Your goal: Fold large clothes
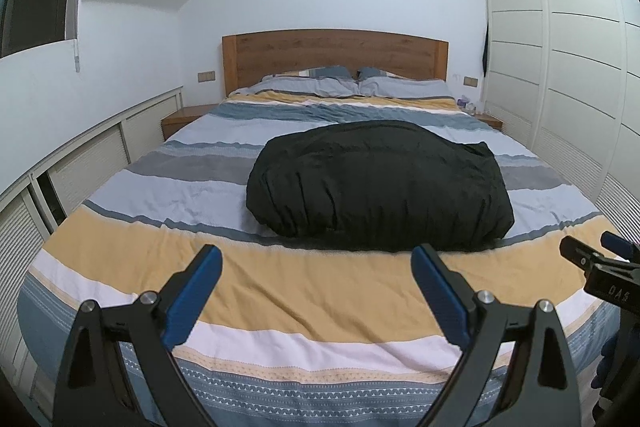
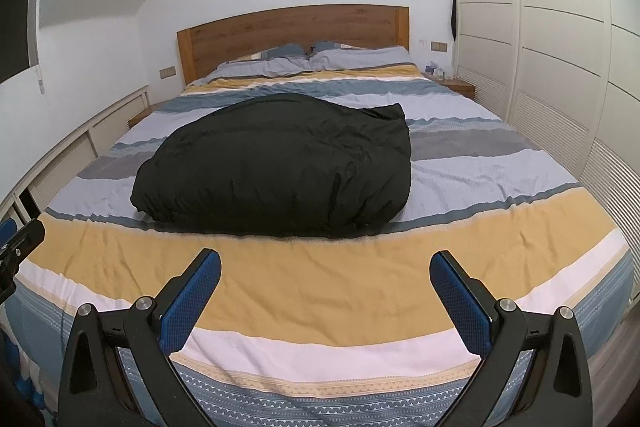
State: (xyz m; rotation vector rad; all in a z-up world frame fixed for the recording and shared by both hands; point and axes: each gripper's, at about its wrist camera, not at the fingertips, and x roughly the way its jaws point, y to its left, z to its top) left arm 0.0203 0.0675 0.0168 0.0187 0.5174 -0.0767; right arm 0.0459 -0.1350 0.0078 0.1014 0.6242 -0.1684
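A large black garment (image 1: 380,183) lies bunched in a puffy folded heap on the striped bed (image 1: 120,195), a little past the yellow stripe. The right wrist view shows the same black garment (image 2: 276,167) left of centre on the bed (image 2: 500,179). My left gripper (image 1: 318,257) hovers over the bed's near end, open, with nothing between its blue pads. My right gripper (image 2: 325,263) is likewise open and empty, short of the garment. The right gripper (image 1: 592,247) also shows at the right edge of the left wrist view, and the left gripper (image 2: 16,247) at the left edge of the right wrist view.
Two pillows (image 1: 352,83) lie under a wooden headboard (image 1: 332,55) at the far end. A white wardrobe (image 1: 560,67) runs along the right side, low white cabinets (image 1: 80,163) along the left. Small nightstands (image 1: 184,119) flank the bed.
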